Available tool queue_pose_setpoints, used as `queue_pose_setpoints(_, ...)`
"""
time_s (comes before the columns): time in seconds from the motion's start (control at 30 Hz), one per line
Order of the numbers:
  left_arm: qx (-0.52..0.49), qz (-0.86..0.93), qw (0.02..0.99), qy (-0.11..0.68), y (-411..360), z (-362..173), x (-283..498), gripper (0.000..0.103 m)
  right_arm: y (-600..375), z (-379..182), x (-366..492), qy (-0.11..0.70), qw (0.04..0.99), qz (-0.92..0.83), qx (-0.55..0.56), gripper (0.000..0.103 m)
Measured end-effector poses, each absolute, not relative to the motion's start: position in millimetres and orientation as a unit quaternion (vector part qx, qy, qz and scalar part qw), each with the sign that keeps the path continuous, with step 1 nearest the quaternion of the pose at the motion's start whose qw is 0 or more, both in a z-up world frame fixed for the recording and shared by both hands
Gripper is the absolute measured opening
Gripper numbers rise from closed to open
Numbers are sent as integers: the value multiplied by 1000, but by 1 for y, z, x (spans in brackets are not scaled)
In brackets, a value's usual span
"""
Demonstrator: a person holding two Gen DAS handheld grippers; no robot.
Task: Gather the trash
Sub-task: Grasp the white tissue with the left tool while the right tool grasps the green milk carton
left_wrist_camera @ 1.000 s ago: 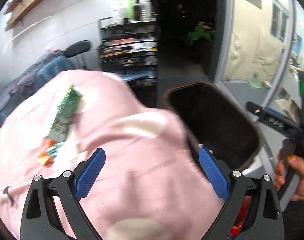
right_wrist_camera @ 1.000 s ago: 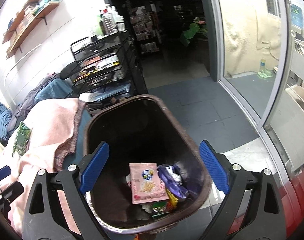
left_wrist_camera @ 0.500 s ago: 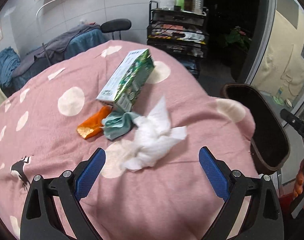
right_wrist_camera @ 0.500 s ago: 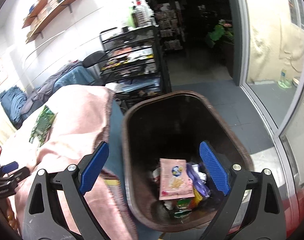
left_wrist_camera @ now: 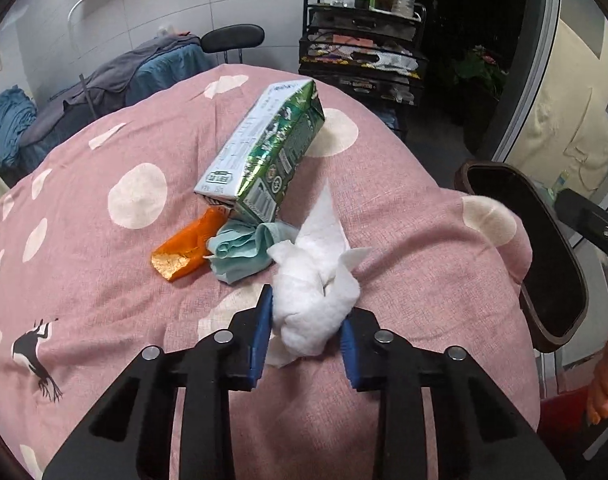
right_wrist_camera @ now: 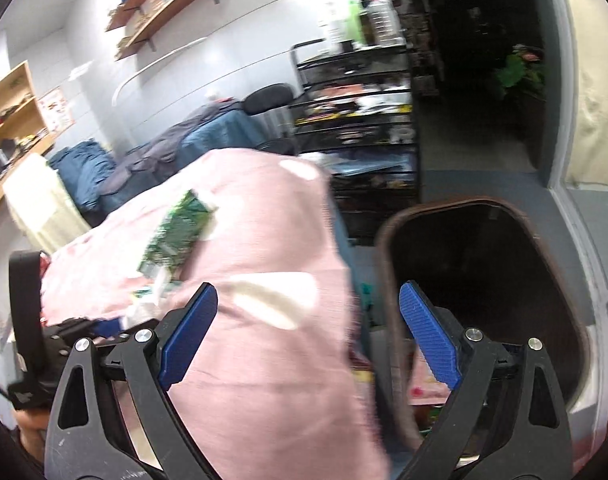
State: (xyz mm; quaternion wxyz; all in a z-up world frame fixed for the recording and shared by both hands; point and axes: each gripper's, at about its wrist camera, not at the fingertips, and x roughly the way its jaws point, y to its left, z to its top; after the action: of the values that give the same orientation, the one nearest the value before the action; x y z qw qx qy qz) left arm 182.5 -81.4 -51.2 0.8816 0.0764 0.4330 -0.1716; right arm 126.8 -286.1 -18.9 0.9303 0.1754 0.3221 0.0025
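Observation:
On the pink dotted tablecloth (left_wrist_camera: 104, 280) lie a green and white carton (left_wrist_camera: 264, 148), an orange wrapper (left_wrist_camera: 184, 248), a crumpled teal piece (left_wrist_camera: 240, 252) and a white tissue (left_wrist_camera: 315, 276). My left gripper (left_wrist_camera: 305, 312) is closing on the tissue, and its blue pads press the wad from both sides. A dark brown bin (left_wrist_camera: 543, 260) stands beside the table's right edge. My right gripper (right_wrist_camera: 307, 292) is open with nothing in it, over the table's edge next to the bin (right_wrist_camera: 483, 280). Wrappers lie at the bin's bottom. The carton (right_wrist_camera: 176, 236) is blurred in the right wrist view.
A black wire trolley (left_wrist_camera: 363, 60) with bottles on top stands behind the table. A chair draped with blue and grey clothes (left_wrist_camera: 144, 72) is at the back left. A glass door (left_wrist_camera: 563, 100) runs along the right. A hand (left_wrist_camera: 603, 392) shows at the lower right.
The left jaws went from wide apart to pressed on the white tissue. The right gripper swung left, from over the bin's opening to over the table's edge.

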Motion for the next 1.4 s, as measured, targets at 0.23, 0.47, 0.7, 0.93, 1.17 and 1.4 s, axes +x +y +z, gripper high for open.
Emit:
queue_pose_setpoints(0.23, 62, -143, 909, 386, -55, -27, 159, 28, -253, -14, 163, 342, 913, 70, 210, 91)
queue_pose_setpoints(0.47, 48, -98, 921, 375, -25, -24, 148, 28, -216, -18, 215, 384, 879, 135, 247, 91)
queue_pose_setpoints(0.7, 34, -79, 922, 378, -4, -24, 143, 28, -194, -38, 270, 427, 827, 165, 326, 91)
queue_pose_setpoints(0.93, 24, -66, 921, 382, 7, -27, 137, 28, -179, -47, 303, 445, 813, 157, 342, 91)
queue_pose_setpoints(1.17, 23, -61, 920, 386, 10, -30, 133, 28, -164, -49, 329, 460, 825, 125, 303, 90)
queue_pose_setpoints(1.4, 27, -59, 922, 381, 8, -28, 127, 28, -159, -51, 327, 453, 843, 115, 267, 64)
